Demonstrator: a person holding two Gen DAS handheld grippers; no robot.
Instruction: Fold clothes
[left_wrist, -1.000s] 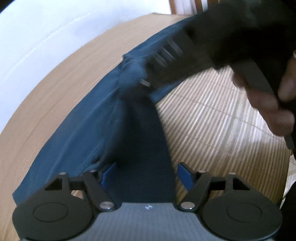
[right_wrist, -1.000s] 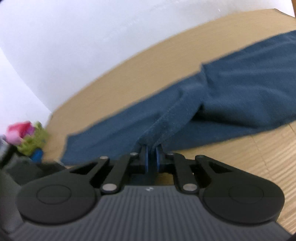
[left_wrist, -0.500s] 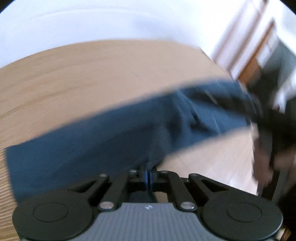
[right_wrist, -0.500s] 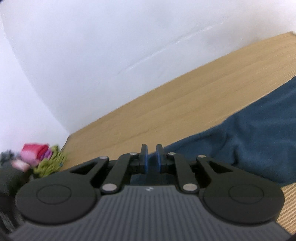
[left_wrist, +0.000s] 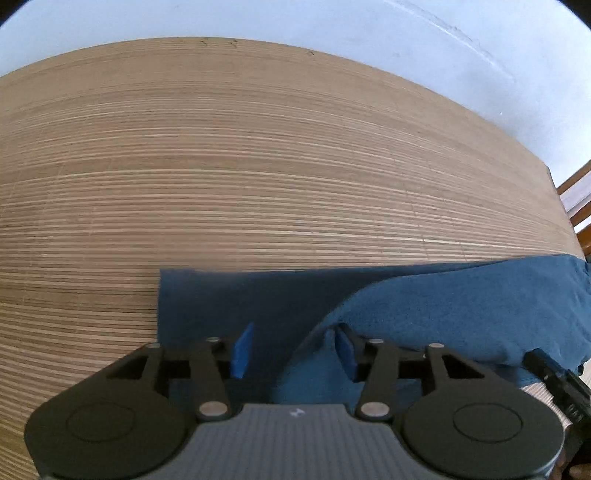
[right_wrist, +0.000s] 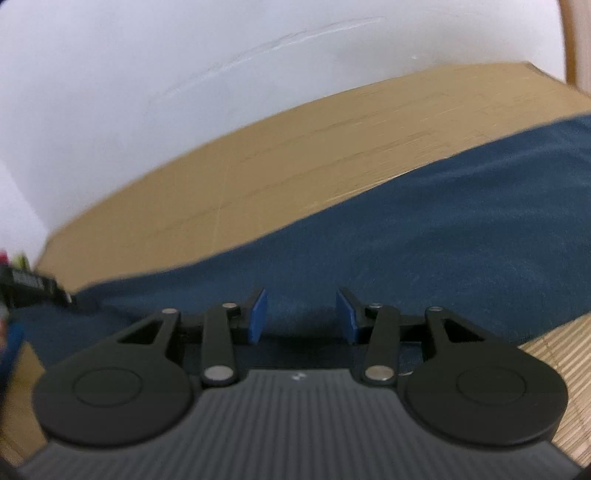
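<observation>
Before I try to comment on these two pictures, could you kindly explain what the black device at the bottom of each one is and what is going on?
There is no robot here: a person holds a two-finger gripper in each hand, and a fisheye camera on each looks forward along its fingers. One picture comes from the left gripper, the other from the right gripper. Both look down on a dark blue garment, partly folded over itself, lying on a woven mat beside a white wall. Both pairs of jaws have just been opening. Their blue pads stand apart with cloth between them but not pinched, so nothing is held.
</observation>
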